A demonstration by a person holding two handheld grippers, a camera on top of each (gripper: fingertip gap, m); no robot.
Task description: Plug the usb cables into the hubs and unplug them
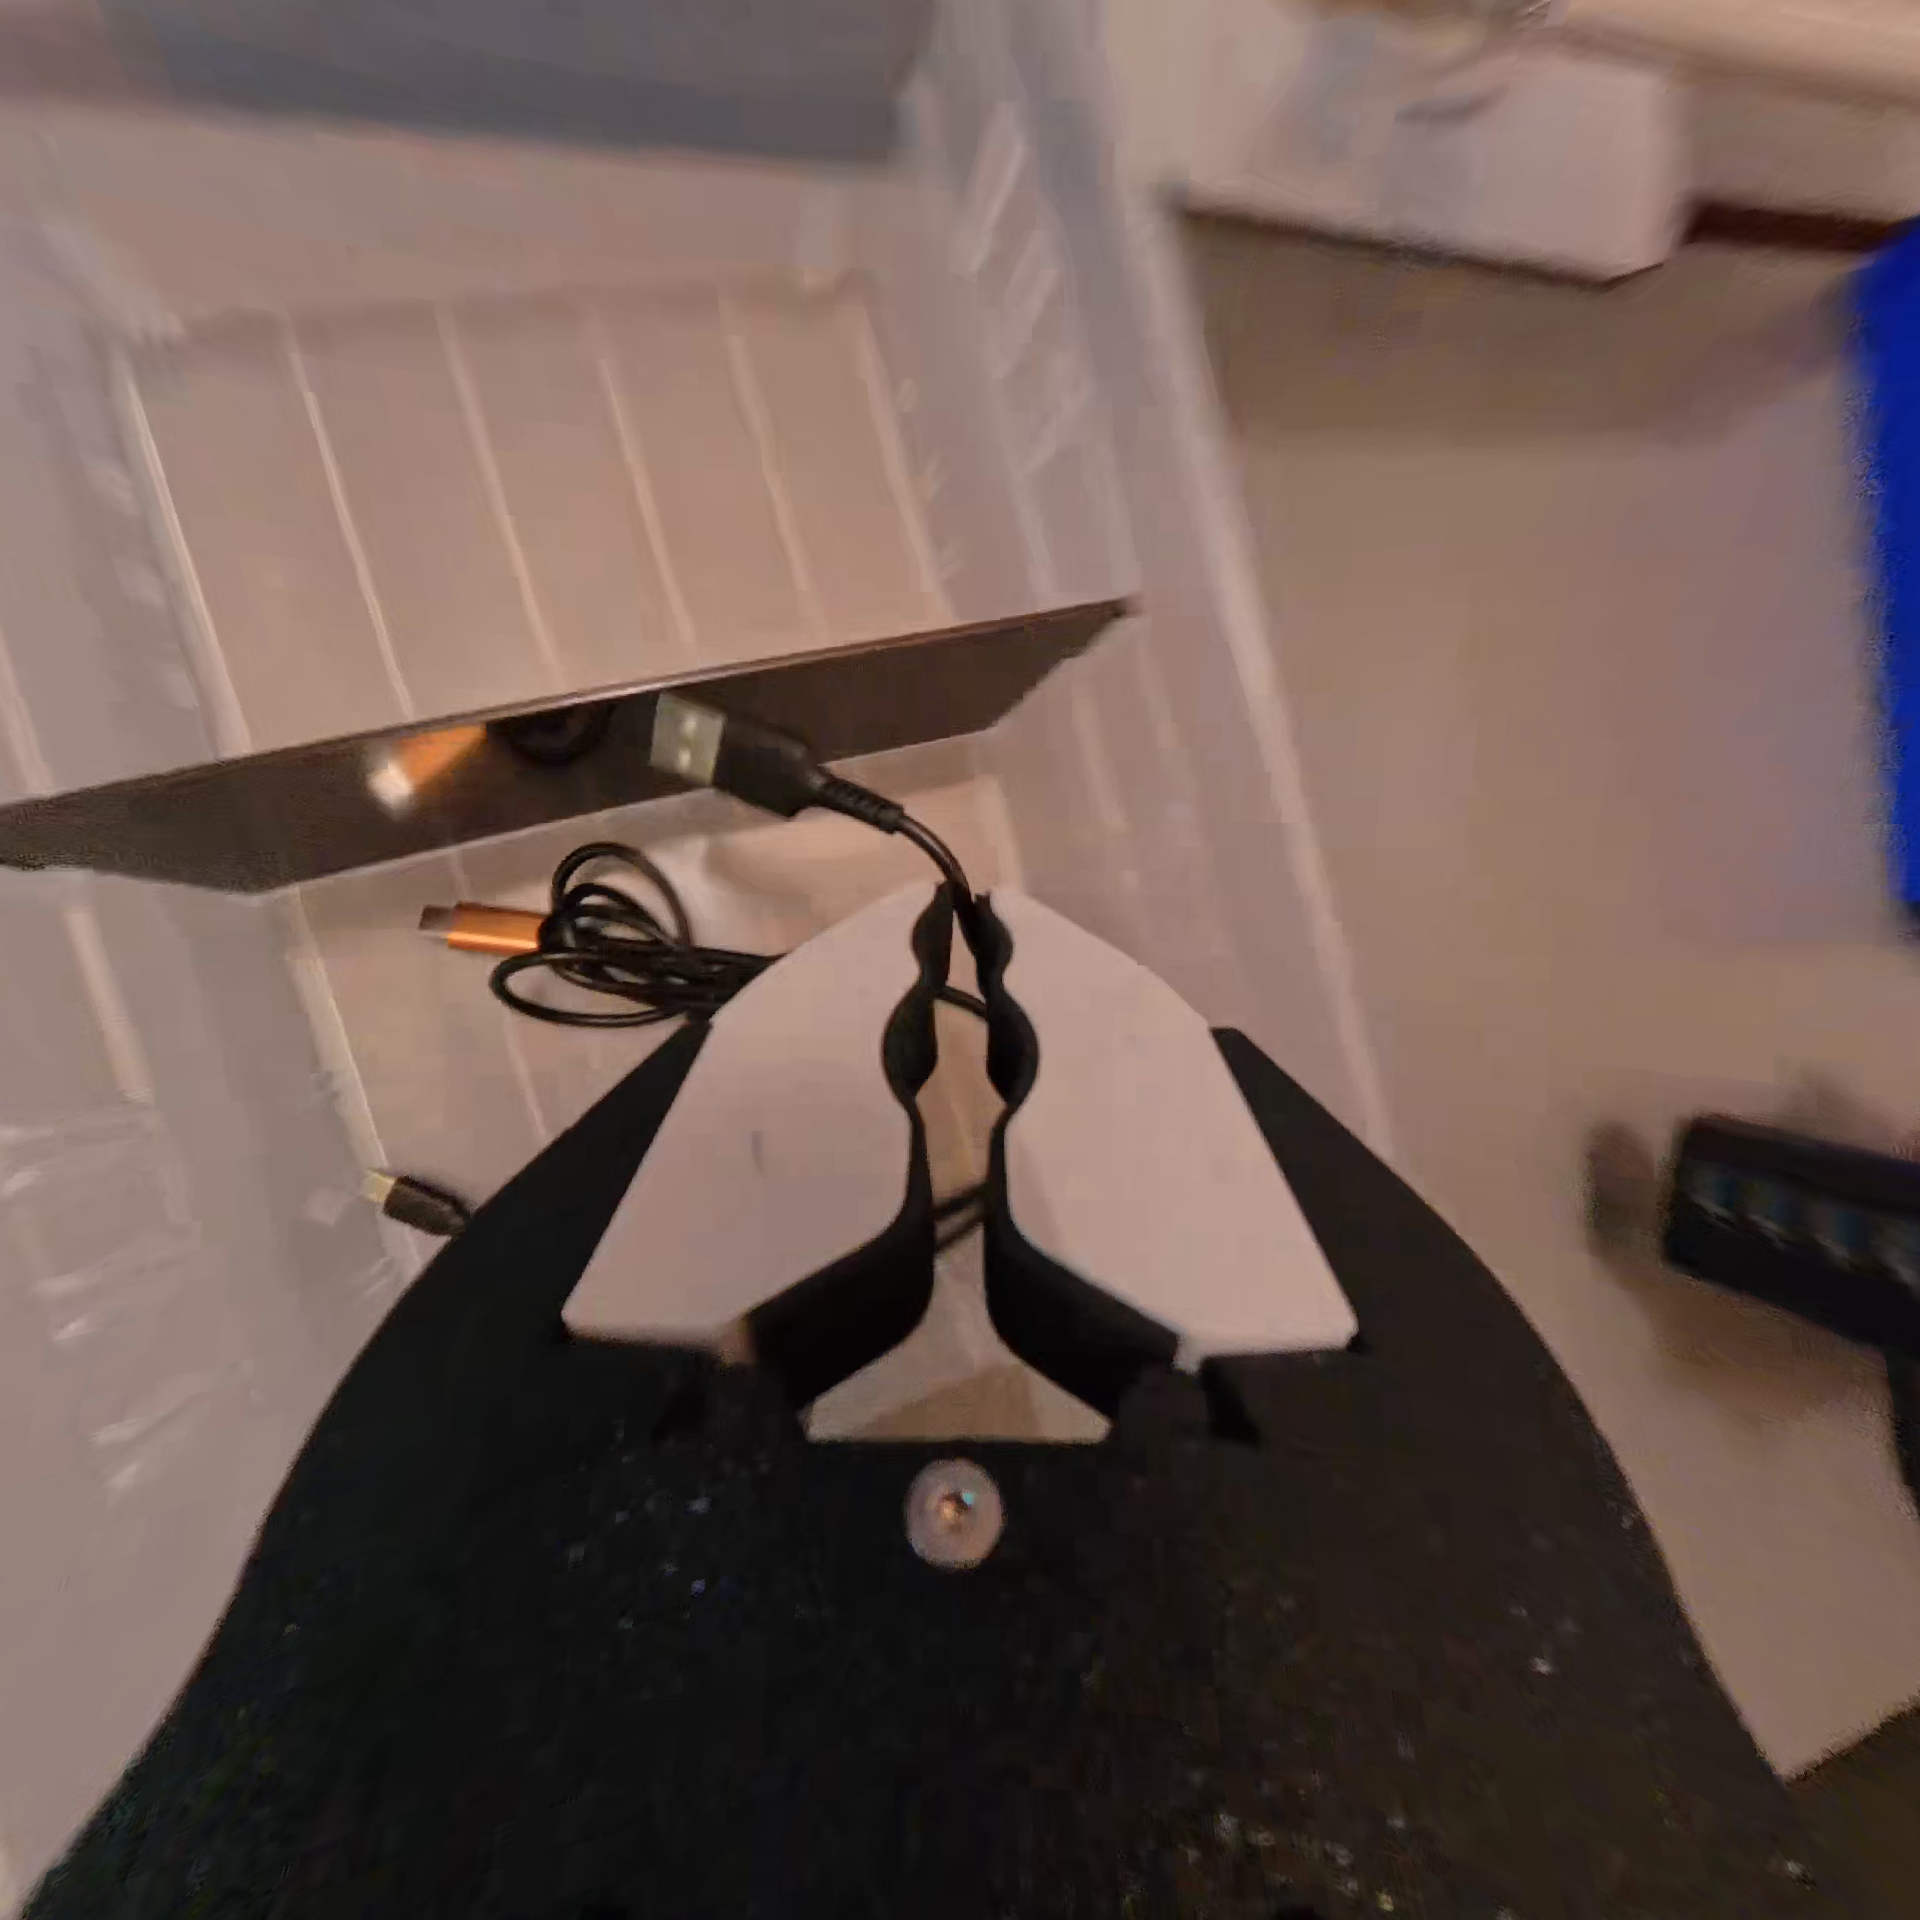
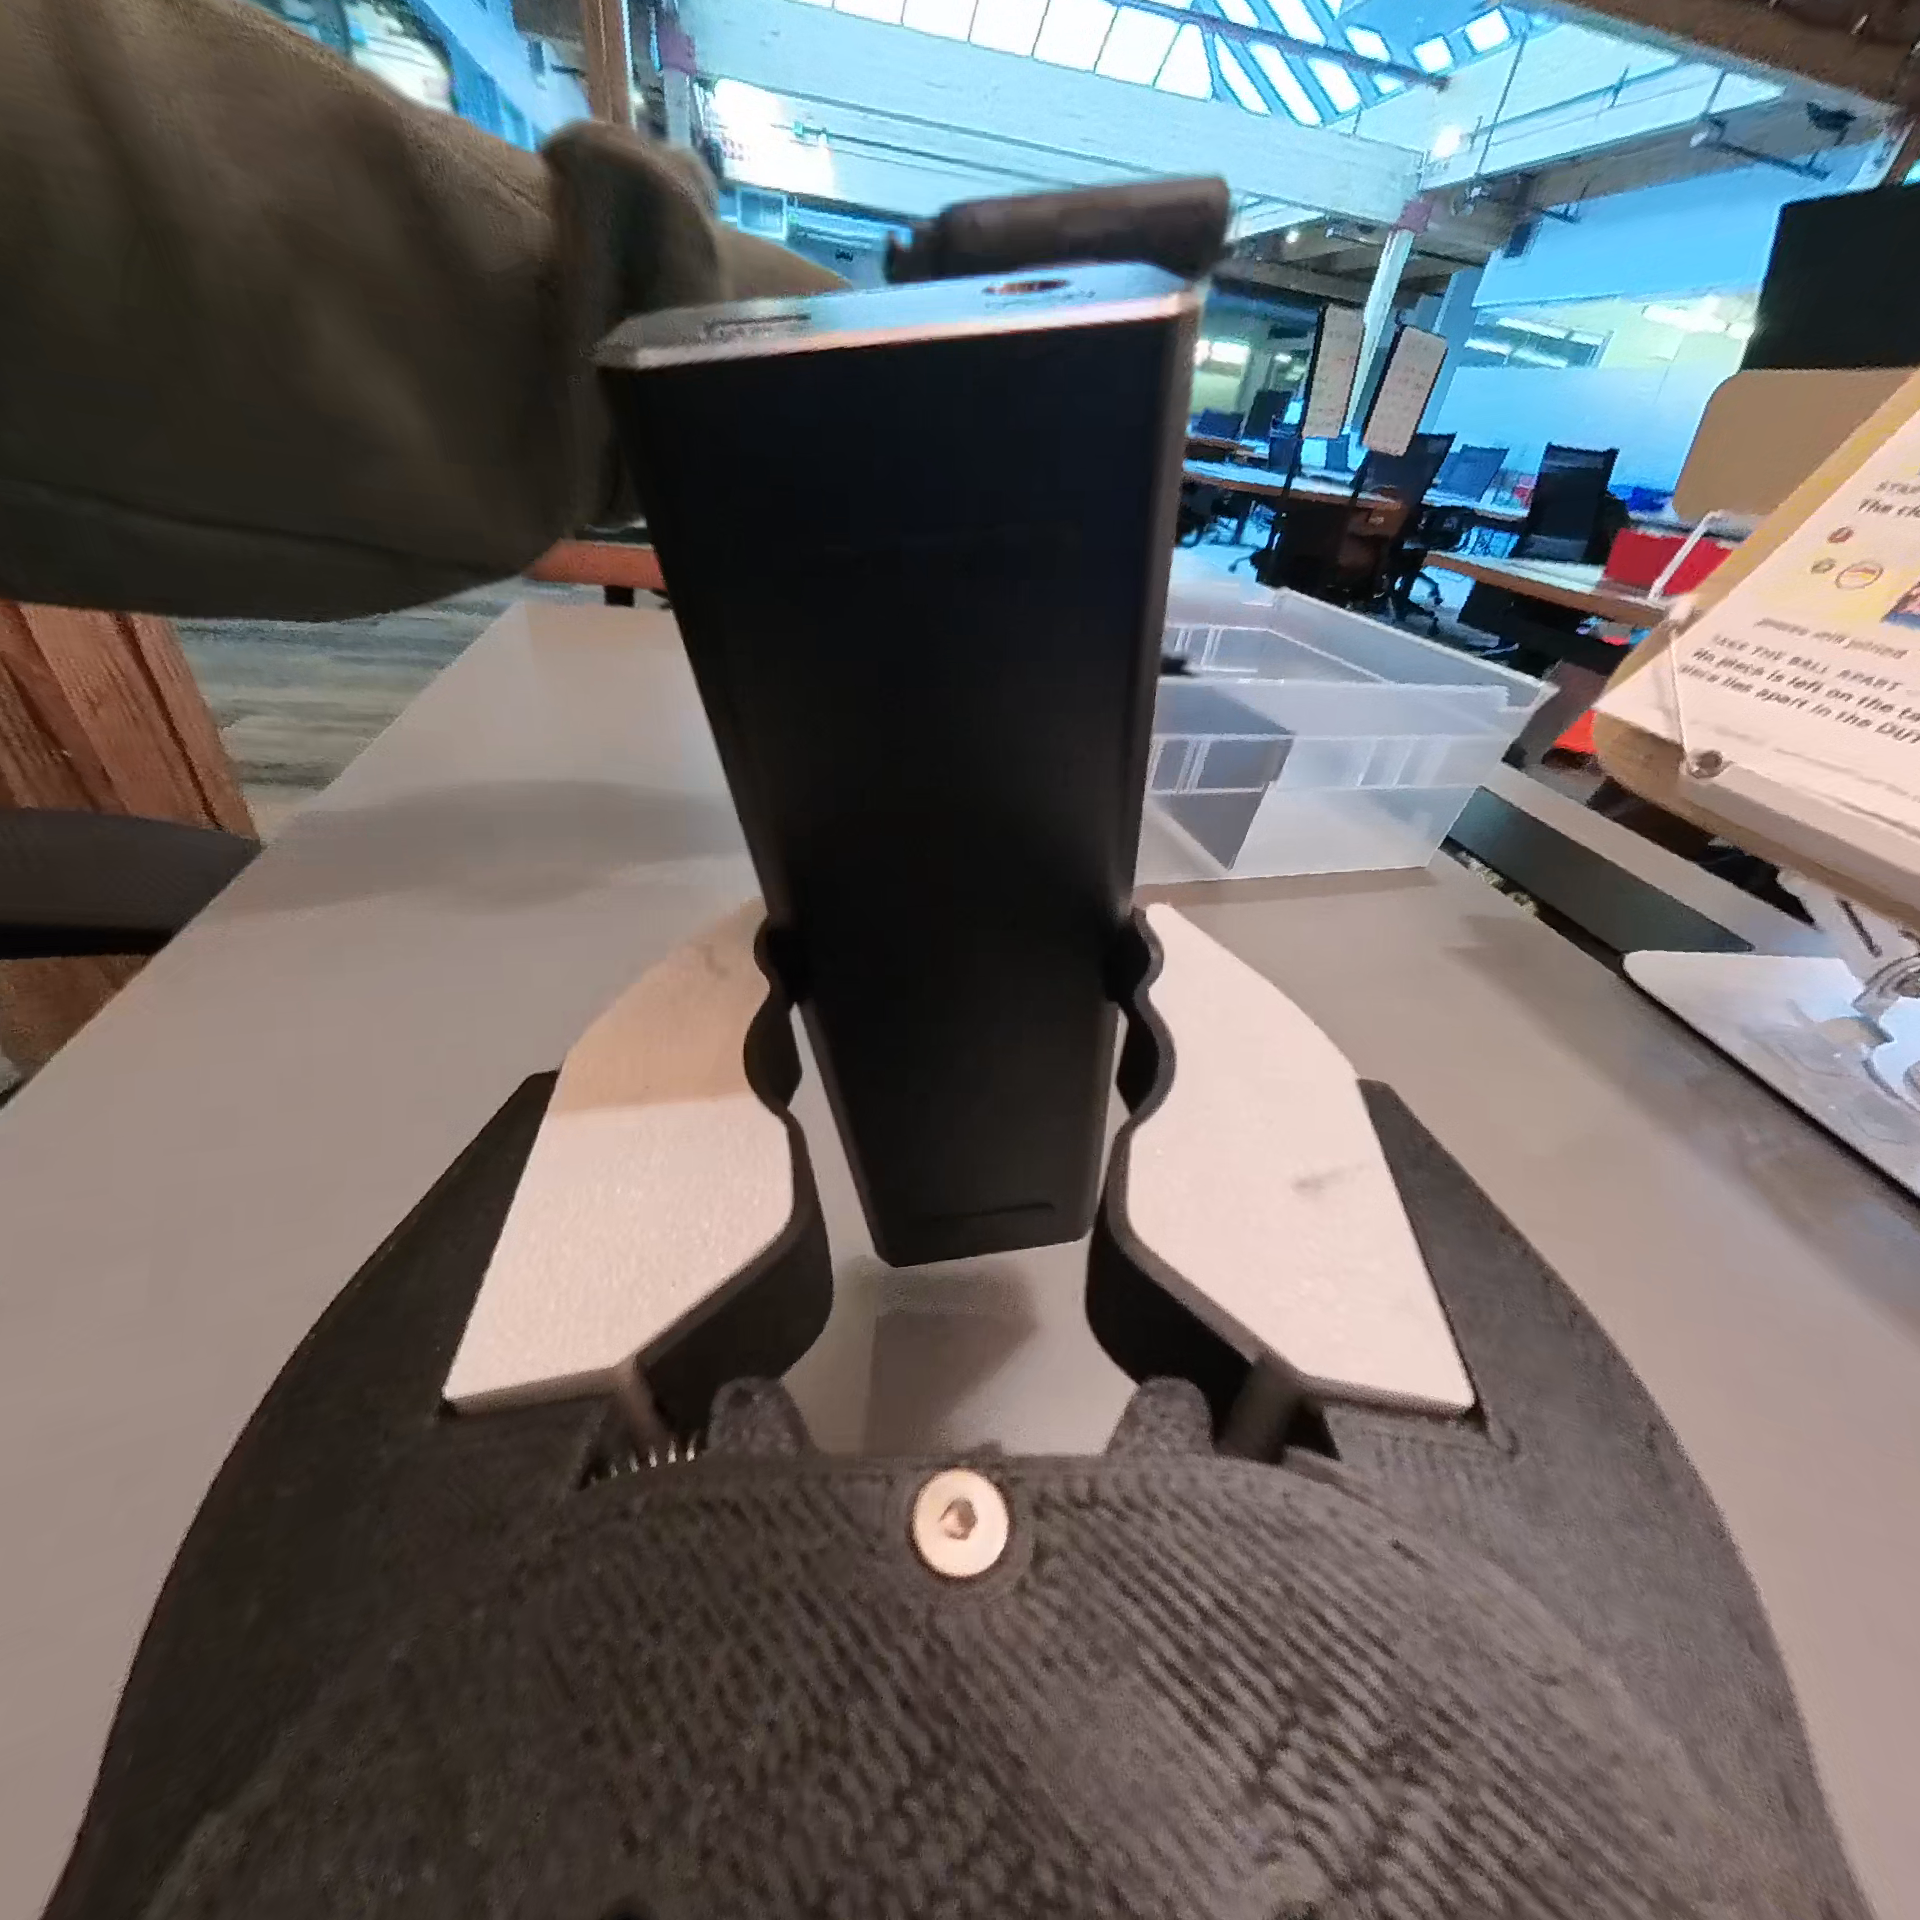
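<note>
Left tongs (image 1: 961, 904): closed down to a narrow gap at the tips, pinching a thin black usb cable (image 1: 940, 857) just behind its strain relief. The plug (image 1: 688, 744) projects forward and up-left, metal end free, not seated in anything. It sits close to the edge of a dark flat slab (image 1: 873, 681) that crosses the left wrist view; contact cannot be confirmed through the blur.

Right tongs (image 2: 951, 961): part open, clamped on the two sides of a black box-shaped hub (image 2: 904, 665), which stands upright above the grey bench (image 2: 343, 935). Its ports are not visible in this view. A sleeve (image 2: 270, 312) reaches in behind it.

Beyond: a clear plastic bin (image 1: 582, 447) holds a coiled black cable (image 1: 613, 945) with a copper-coloured plug (image 1: 483, 928) and another small plug (image 1: 410, 1200). A second hub (image 1: 1808, 1210) with a row of blue ports lies on the bench to the right, well apart.

Assessment: insertion stage, not yet begun. The grip lies on the cord, not the plug body, so the plug is likely to swing or fold under push. Recommended: square the plug to the port, keep the hub steady in the right tongs, advance slowly and straight. Risk: skewed entry or the cord slipping.
</note>
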